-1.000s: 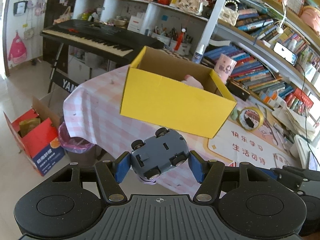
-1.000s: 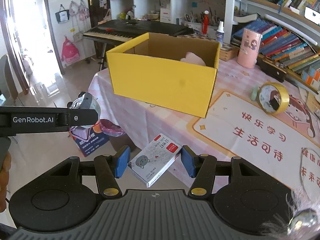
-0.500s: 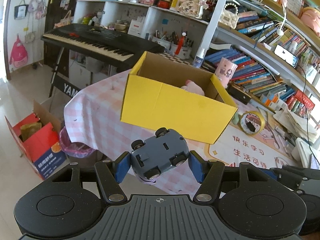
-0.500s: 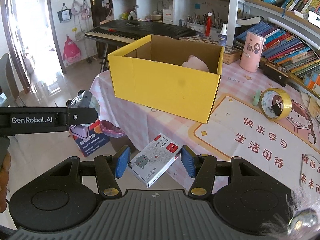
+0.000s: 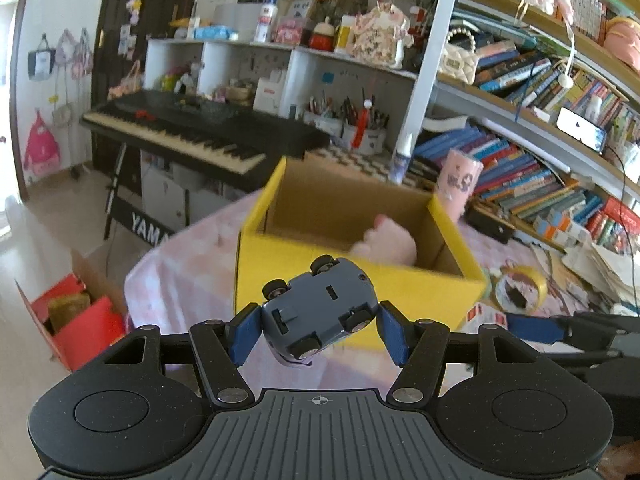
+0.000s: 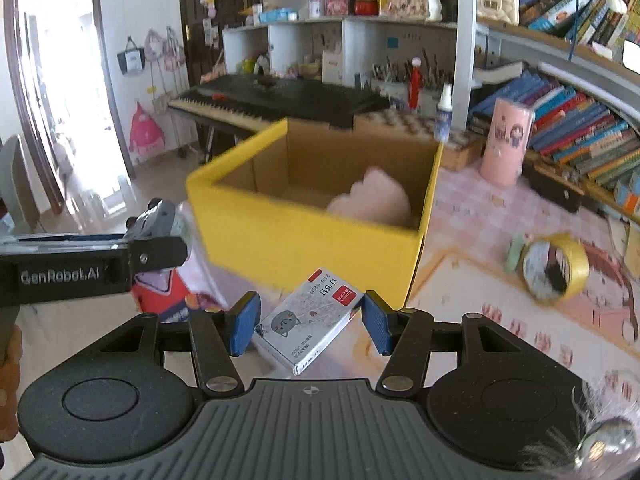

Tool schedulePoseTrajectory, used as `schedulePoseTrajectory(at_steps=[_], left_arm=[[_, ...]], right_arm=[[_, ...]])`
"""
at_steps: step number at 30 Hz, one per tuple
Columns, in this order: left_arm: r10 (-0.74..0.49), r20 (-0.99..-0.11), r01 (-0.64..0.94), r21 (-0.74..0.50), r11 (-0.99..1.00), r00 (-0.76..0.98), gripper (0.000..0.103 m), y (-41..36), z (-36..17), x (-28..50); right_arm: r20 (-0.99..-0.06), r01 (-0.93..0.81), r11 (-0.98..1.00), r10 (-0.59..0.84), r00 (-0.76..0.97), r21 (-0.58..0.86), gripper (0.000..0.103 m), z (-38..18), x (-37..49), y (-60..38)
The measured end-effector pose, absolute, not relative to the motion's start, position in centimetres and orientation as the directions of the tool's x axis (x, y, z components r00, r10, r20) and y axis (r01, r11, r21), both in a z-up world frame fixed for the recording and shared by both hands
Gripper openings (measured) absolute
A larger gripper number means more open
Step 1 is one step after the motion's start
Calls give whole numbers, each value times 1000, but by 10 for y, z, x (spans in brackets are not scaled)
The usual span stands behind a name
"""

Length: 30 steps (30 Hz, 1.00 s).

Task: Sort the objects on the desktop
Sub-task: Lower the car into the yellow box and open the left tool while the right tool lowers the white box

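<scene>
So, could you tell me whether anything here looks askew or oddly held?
Yes. The toy car in the left gripper is clamped upside down, wheels up. The small box in the right gripper sits diagonally between the pads, gripped near its corners. Neither looks damaged.

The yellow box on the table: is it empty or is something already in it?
Not empty. The yellow box is open-topped, and a soft pink thing lies inside against its right wall; too blurred to identify.

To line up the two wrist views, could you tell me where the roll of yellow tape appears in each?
Left wrist: yellow tape at right of centre, right of the yellow box.
Right wrist: yellow tape at right, on the mat.
Shared landmark: the yellow box.
</scene>
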<state>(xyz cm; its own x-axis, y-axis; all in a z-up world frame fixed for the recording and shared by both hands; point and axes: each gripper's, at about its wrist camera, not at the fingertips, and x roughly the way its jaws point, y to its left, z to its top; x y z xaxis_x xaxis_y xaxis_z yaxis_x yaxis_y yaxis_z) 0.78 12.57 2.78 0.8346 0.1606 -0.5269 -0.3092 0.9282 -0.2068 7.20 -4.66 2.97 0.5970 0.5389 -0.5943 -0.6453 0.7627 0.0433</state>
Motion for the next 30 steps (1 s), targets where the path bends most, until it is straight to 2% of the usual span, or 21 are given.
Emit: schedulePoseTrajectory(at_steps=[7,18,30], left_arm=[[206,-483,-325,-177,929,851,62,132,42,51],[233,-499,-325,-104,940,835,62,126,39,113],[232,-632,-283,21,959,739,62,119,0,163]], right_arm=[[-525,-656,753,580,623,53,53,55,125,-44],[-480,-660,749,600,640,55,53,68,200,-40],[-515,-685,726,610,602,59,53,50,239,-30]])
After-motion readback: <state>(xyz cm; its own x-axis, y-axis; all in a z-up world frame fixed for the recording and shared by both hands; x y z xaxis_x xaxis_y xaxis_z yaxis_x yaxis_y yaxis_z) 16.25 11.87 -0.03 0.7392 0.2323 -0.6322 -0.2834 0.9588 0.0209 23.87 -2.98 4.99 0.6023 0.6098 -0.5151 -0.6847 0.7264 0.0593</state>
